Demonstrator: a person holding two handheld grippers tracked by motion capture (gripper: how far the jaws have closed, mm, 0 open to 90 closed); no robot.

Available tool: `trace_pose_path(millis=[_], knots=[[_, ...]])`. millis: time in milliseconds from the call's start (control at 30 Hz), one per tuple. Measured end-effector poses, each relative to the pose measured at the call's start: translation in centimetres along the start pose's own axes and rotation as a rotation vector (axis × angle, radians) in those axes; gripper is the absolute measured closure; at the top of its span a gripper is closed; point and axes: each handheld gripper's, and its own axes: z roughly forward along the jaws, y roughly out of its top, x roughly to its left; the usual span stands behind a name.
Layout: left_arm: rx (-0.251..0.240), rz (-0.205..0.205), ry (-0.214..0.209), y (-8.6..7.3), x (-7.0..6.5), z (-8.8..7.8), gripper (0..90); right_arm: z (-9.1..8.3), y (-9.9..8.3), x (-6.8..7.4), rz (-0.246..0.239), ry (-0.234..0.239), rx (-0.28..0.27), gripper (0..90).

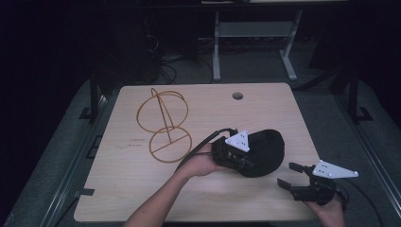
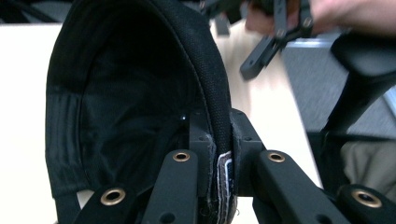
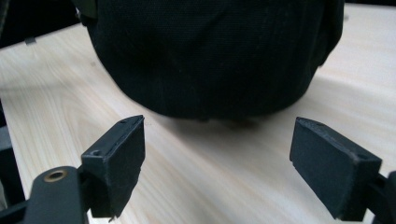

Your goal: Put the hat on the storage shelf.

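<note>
a dim room surrounds a pale wooden bench (image 1: 142,184), with a desk frame on the floor behind it. the left gripper (image 1: 235,158) has its jaws clamped together on the edge band of a black cap (image 1: 267,151); in the left gripper view the cap's stitched rim (image 2: 219,107) runs down between the two pads, with a bit of a white label pinched there, and the dark open inside of the cap faces the camera. the cap sits right of the bench's middle. the right gripper (image 1: 289,176) is near the cap's right side, jaws wide apart, holding nothing. a wire stand (image 1: 163,124) of gold rings rests on the bench's left part.
</note>
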Motion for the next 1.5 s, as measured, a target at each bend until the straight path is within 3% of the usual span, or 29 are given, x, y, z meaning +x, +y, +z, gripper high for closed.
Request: trace_pose_path(millis=[133,367,633,800,900,1100,1267,1500], knots=[[-0.028,-0.002,0.007,0.3,-0.2,-0.8,82.1,-0.3,0.8,0.7,0.001,0.014,-0.054,17.6],[-0.109,-0.036,-0.022,0.5,0.0,-2.4,82.1,-0.6,2.1,1.2,0.009,0.024,-0.128,17.6],[-0.113,0.012,-0.048,1.4,-0.9,-3.0,82.1,0.1,3.5,1.0,-0.005,0.020,-0.159,19.2],[-0.105,0.047,-0.063,2.0,-1.4,-2.4,82.3,0.2,3.4,0.8,-0.007,0.070,-0.180,33.6],[-0.104,0.063,-0.067,2.5,-1.5,-2.2,82.3,0.1,3.2,0.5,0.000,0.113,-0.192,50.2],[-0.092,0.068,-0.065,2.7,-1.5,-1.9,82.2,0.0,3.2,0.7,-0.021,0.141,-0.210,79.5],[-0.089,0.046,-0.038,2.1,-1.3,-2.5,80.6,-0.3,3.5,0.7,-0.009,0.152,-0.211,85.2],[-0.079,0.028,0.031,1.0,-1.5,-3.4,73.9,-0.4,4.7,1.0,0.001,0.164,-0.204,86.7]])
